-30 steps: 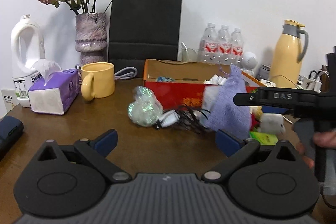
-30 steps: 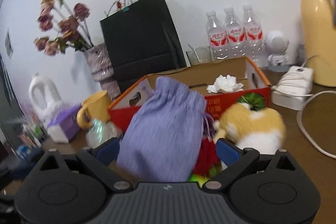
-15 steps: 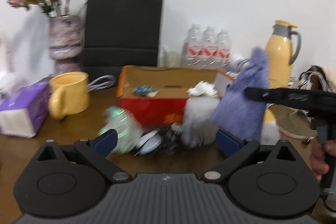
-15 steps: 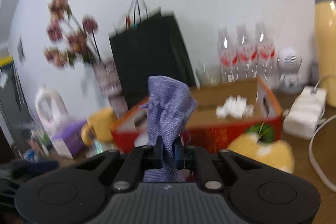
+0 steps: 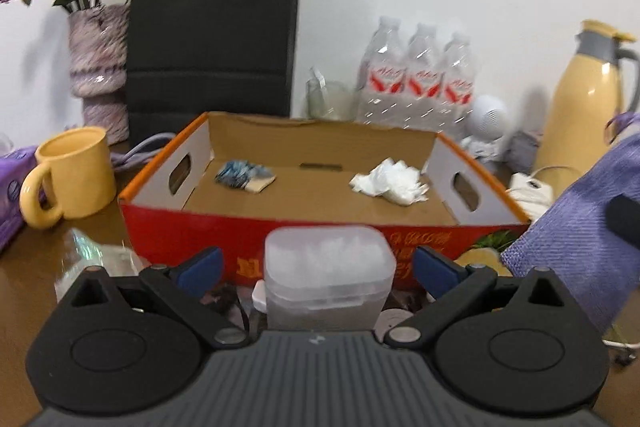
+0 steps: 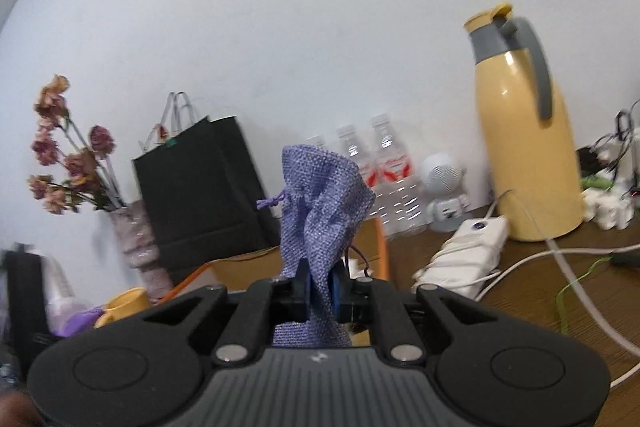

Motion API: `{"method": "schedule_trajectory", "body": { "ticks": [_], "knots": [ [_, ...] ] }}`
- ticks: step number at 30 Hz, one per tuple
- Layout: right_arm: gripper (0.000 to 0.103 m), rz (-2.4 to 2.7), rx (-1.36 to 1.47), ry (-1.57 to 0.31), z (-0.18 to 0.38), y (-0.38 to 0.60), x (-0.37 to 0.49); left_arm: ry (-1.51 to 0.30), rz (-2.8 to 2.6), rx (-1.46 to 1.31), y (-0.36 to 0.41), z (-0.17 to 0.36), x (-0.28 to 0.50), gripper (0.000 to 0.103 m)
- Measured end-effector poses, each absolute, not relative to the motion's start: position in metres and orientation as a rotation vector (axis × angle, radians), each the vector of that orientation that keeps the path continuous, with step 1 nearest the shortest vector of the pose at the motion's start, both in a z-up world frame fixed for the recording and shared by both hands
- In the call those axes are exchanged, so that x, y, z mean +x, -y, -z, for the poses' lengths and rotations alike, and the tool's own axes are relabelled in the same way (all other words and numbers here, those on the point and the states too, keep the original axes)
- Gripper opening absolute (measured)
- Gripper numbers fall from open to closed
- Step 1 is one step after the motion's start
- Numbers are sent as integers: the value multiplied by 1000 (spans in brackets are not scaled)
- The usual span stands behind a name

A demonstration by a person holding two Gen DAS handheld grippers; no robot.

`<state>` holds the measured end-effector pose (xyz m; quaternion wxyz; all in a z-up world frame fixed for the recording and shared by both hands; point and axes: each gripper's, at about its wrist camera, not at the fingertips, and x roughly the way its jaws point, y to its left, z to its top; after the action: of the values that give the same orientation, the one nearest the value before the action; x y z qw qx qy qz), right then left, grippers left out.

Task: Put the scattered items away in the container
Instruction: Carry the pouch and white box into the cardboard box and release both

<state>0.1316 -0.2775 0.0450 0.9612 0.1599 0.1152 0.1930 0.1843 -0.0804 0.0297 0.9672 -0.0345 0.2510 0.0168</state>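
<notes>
Purple woven drawstring pouch [image 6: 320, 215] pinched between the right gripper [image 6: 320, 293] pads, jaws nearly together on the fabric; pouch stands up above the fingers, lifted off the table, just right of the red cardboard box [image 5: 320, 243] in the left wrist view. Box holds a crumpled white tissue [image 5: 390, 181] and a small blue packet [image 5: 244, 175]. Left gripper [image 5: 316, 269] jaws spread wide, gripping nothing; a clear plastic case [image 5: 328, 279] sits between them, untouched. Yellow mug [image 5: 70, 175] left of box; yellow thermos [image 6: 524, 151] behind, right.
</notes>
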Motion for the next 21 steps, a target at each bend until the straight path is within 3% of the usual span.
{"method": "schedule_trajectory", "body": {
  "ticks": [2,3,5,12,17,21],
  "knots": [
    [10,-398,295,-237,-43,274,129,-498,-60,-68,82,-25,188,100],
    [10,-400,284,-239,-42,272,127,-488,-63,-76,81,-24,189,85],
    [10,-399,256,-255,-42,267,128,-488,-43,-93,77,-25,189,69],
    [10,-390,230,-298,-34,263,133,-438,-37,-113,68,-42,166,68],
    [10,-402,160,-273,-35,250,126,-258,-39,-101,45,-84,101,68],
    [10,-458,106,-230,-44,234,109,-223,-45,-138,21,-93,51,68]
  ]
}}
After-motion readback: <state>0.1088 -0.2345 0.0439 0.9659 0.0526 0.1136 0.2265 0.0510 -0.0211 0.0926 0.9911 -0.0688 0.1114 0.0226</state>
